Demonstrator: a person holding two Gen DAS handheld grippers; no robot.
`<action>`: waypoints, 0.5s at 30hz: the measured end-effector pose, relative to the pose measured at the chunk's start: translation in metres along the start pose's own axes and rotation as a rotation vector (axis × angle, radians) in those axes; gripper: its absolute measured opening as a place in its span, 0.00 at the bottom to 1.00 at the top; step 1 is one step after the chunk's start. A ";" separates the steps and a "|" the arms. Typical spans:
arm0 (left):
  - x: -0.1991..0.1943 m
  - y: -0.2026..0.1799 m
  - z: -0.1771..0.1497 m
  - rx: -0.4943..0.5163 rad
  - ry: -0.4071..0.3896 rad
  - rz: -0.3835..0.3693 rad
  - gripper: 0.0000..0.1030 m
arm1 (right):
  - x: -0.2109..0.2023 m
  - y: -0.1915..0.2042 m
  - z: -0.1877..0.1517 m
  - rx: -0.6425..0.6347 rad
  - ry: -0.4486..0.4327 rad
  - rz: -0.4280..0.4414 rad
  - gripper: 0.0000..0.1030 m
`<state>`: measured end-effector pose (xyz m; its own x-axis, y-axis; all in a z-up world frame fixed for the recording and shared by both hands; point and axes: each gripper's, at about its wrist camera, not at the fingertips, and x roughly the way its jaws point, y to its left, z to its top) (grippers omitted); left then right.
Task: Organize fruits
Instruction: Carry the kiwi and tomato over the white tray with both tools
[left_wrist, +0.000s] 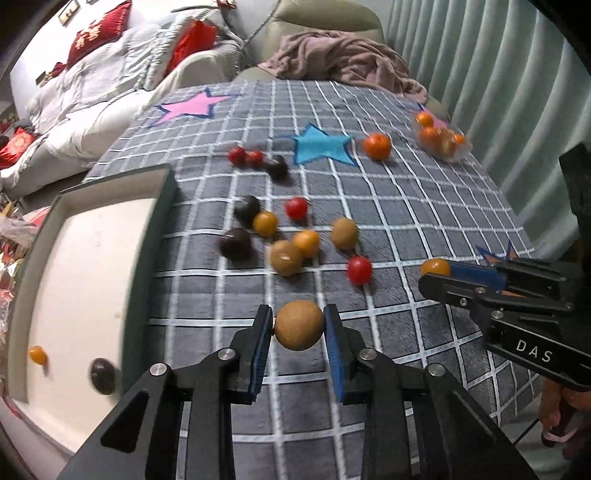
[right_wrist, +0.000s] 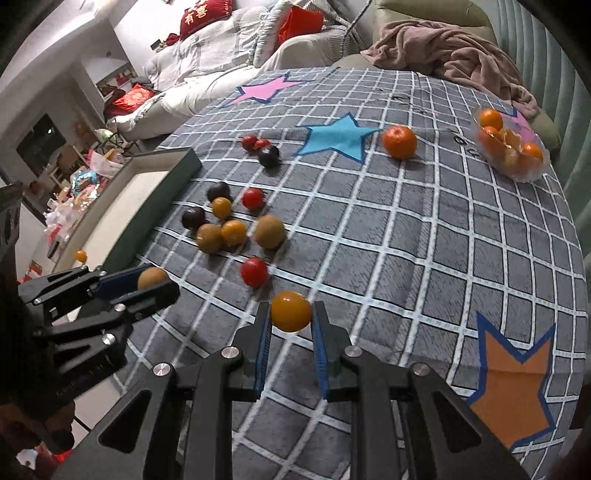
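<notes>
1. Black tongs sit closest to the camera in both views. The left tongs (left_wrist: 299, 328) are closed around a round brown fruit (left_wrist: 299, 329). The right tongs (right_wrist: 290, 314) are closed around a small orange-yellow fruit (right_wrist: 291, 311). Both fruits are held just above the cloth.
2. The green tray (left_wrist: 162, 221) with the white bottom is on the left side. A little orange fruit (left_wrist: 37, 355) and a dark fruit (left_wrist: 102, 374) already lie inside it.
3. I think the job now is to carry the held fruits to where they go, most likely the tray. Squeeze softly so the fruits do not squash. Lift them over the tray wall first. Open the tongs low, so the round fruits do not roll and bump.
4. More fruits wait in a bunch near the tray: red, dark, yellow and brown ones.
5. Farther away, one big orange (right_wrist: 399, 142) lies alone. A clear bowl of oranges (right_wrist: 511, 147) sits near the far edge.
6. The desk has a grey checked cloth (right_wrist: 424, 240) with coloured stars. Behind it are a sofa with red cushions, a pink blanket (right_wrist: 454, 55) and pale green curtains.
</notes>
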<state>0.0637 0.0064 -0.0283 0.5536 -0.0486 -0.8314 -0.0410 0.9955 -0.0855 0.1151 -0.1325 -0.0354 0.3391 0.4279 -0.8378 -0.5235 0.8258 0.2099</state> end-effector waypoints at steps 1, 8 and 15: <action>-0.005 0.005 0.000 -0.008 -0.009 0.000 0.29 | -0.002 0.004 0.001 -0.005 -0.002 0.003 0.23; -0.028 0.040 -0.004 -0.050 -0.053 0.026 0.29 | -0.006 0.044 0.014 -0.055 -0.005 0.027 0.23; -0.043 0.091 -0.016 -0.119 -0.080 0.074 0.29 | -0.001 0.091 0.026 -0.122 0.001 0.059 0.23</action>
<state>0.0227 0.0980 -0.0092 0.6095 0.0359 -0.7920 -0.1795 0.9793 -0.0937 0.0871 -0.0480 -0.0021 0.3039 0.4744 -0.8262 -0.6336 0.7483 0.1966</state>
